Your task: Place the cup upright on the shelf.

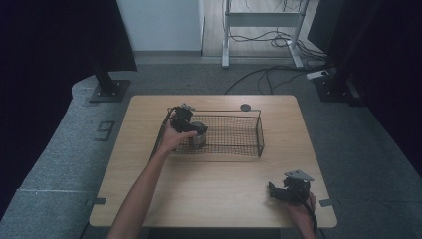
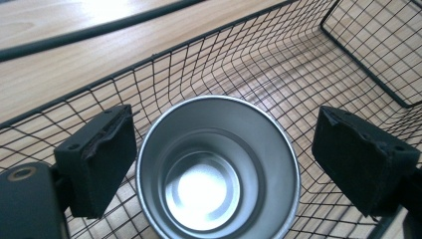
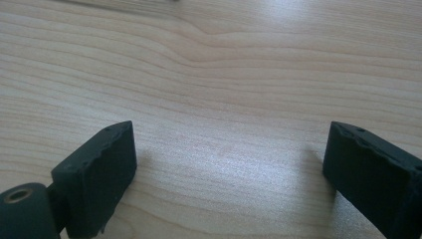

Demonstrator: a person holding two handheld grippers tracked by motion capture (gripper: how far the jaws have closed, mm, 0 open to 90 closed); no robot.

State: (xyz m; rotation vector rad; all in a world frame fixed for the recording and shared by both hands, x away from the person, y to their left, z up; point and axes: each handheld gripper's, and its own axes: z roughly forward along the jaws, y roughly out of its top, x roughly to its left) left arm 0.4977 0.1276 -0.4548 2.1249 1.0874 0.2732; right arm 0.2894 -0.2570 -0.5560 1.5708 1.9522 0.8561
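Note:
A black wire mesh basket [image 1: 239,112] [image 2: 278,55] stands on the far half of the wooden table [image 1: 224,184]. Inside its left end a shiny metal cup [image 1: 199,136] [image 2: 219,169] stands upright with its mouth up and nothing inside. My left gripper [image 1: 194,131] [image 2: 224,159] reaches down into the basket and is open, one black pad on each side of the cup. The left pad sits close to the rim and the right pad stands apart. My right gripper [image 1: 272,191] [image 3: 229,164] is open over bare wood near the front right corner, with nothing between its jaws.
A small dark round disc [image 1: 245,107] lies on the table just behind the basket. Black stand bases [image 1: 108,90] sit on the grey floor at the left and right. A white desk frame [image 1: 261,30] with cables stands beyond.

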